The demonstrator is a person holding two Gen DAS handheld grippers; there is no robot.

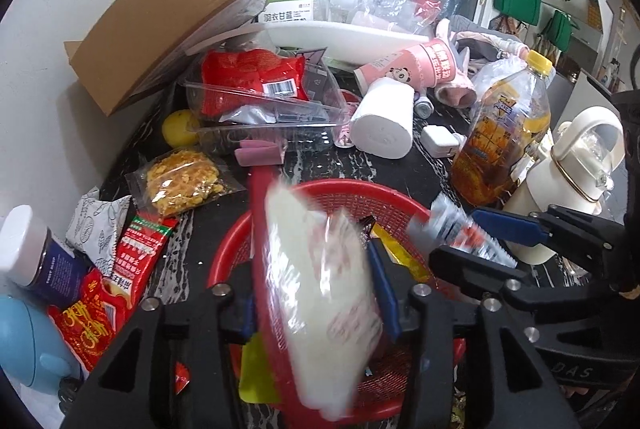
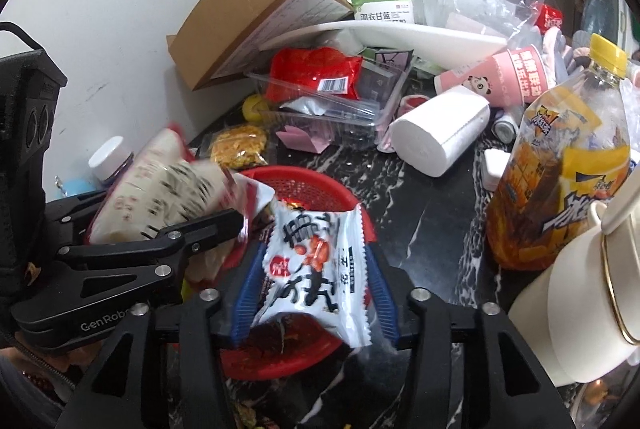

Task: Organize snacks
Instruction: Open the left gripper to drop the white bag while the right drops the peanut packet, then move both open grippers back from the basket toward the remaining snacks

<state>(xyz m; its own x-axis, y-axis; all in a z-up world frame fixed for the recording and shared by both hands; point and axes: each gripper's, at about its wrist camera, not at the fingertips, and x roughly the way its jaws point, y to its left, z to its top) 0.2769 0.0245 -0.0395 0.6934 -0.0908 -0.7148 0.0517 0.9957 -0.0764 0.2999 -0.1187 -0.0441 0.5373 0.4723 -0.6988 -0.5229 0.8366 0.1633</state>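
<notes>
A red mesh basket (image 1: 340, 195) sits on the black marbled counter, also in the right wrist view (image 2: 316, 185). My left gripper (image 1: 320, 309) is shut on a white snack packet with red print (image 1: 320, 309), held over the basket; the packet is motion-blurred in the right wrist view (image 2: 160, 193). My right gripper (image 2: 316, 293) is shut on a white packet with black characters (image 2: 312, 269), also over the basket; it shows at the right of the left wrist view (image 1: 460, 233). A yellow packet (image 1: 396, 249) lies in the basket.
Loose snacks lie left of the basket: a yellow cracker packet (image 1: 184, 183), red packets (image 1: 136, 257), a white patterned pouch (image 1: 96, 225). A clear tray with a red bag (image 1: 256, 77), paper roll (image 1: 384, 121), tea bottle (image 1: 504, 133), cream kettle (image 1: 572, 173) and cardboard box (image 1: 168, 9) crowd the counter.
</notes>
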